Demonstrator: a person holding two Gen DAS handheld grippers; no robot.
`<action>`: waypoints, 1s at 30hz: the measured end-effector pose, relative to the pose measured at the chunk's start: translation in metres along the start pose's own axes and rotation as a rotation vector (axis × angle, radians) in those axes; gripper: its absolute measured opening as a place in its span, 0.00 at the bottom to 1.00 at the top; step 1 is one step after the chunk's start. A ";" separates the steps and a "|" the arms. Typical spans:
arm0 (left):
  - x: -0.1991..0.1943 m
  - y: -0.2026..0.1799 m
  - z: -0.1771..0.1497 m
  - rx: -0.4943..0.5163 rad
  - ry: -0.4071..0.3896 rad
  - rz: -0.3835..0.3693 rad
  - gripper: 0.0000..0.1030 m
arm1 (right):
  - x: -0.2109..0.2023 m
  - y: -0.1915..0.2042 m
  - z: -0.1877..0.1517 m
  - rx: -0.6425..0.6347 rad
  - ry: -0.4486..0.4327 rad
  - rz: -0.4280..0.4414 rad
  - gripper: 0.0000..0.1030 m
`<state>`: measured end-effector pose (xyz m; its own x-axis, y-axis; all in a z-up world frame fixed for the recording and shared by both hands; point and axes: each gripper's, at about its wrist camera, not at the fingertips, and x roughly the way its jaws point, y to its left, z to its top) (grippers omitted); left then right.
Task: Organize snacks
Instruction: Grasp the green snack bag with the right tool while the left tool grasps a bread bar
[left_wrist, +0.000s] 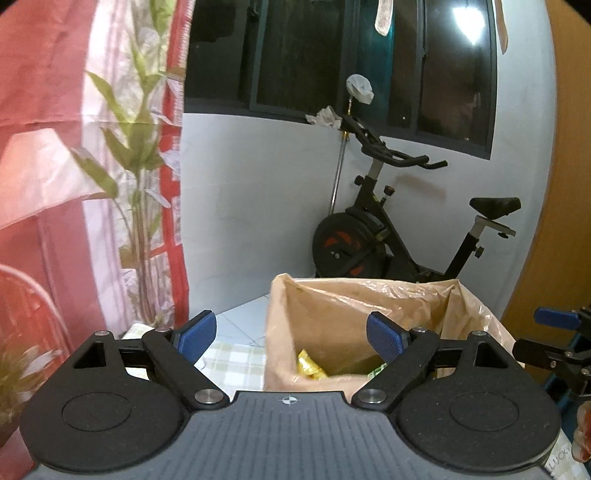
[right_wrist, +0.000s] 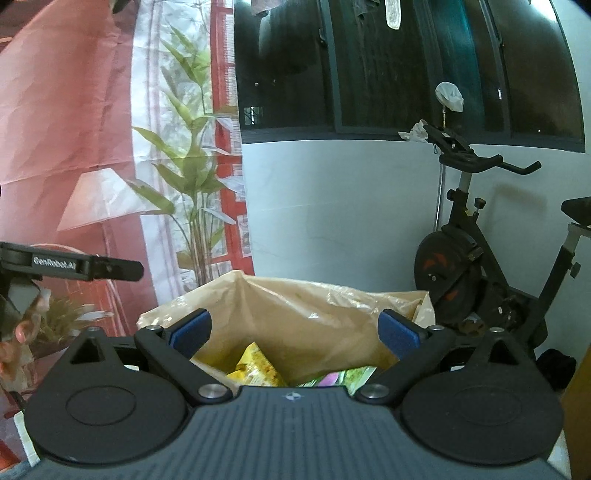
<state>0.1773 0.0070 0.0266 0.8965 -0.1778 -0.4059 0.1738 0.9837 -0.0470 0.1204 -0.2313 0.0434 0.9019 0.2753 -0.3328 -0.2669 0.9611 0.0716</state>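
Note:
A tan plastic bag (left_wrist: 332, 314) stands open in front of me, also in the right wrist view (right_wrist: 306, 317). Yellow snack packets lie inside it (left_wrist: 310, 365) (right_wrist: 255, 365), with a green and purple packet (right_wrist: 347, 376) beside them. My left gripper (left_wrist: 291, 338) is open and empty, held over the bag's near left rim. My right gripper (right_wrist: 295, 332) is open and empty above the bag's mouth. The right gripper's finger shows at the right edge of the left wrist view (left_wrist: 557, 319). The left gripper's body shows at the left in the right wrist view (right_wrist: 70, 266).
A black exercise bike (left_wrist: 388, 236) (right_wrist: 491, 266) stands behind the bag against the white wall. A red curtain with a plant print (left_wrist: 92, 166) (right_wrist: 110, 147) hangs at left. A checked cloth (left_wrist: 232, 362) lies left of the bag. A wooden panel (left_wrist: 554, 221) is at right.

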 end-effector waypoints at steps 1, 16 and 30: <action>-0.006 0.003 -0.003 -0.001 -0.002 0.003 0.87 | -0.004 0.002 -0.004 0.003 -0.001 0.002 0.96; -0.048 0.026 -0.101 -0.031 0.092 0.034 0.87 | -0.037 0.025 -0.080 0.049 0.052 -0.001 0.96; -0.023 0.035 -0.159 -0.067 0.209 0.069 0.84 | -0.007 0.038 -0.157 -0.024 0.274 -0.054 0.95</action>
<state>0.0978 0.0496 -0.1111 0.8002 -0.1074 -0.5900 0.0818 0.9942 -0.0701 0.0506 -0.2006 -0.0995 0.7904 0.2036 -0.5777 -0.2318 0.9724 0.0255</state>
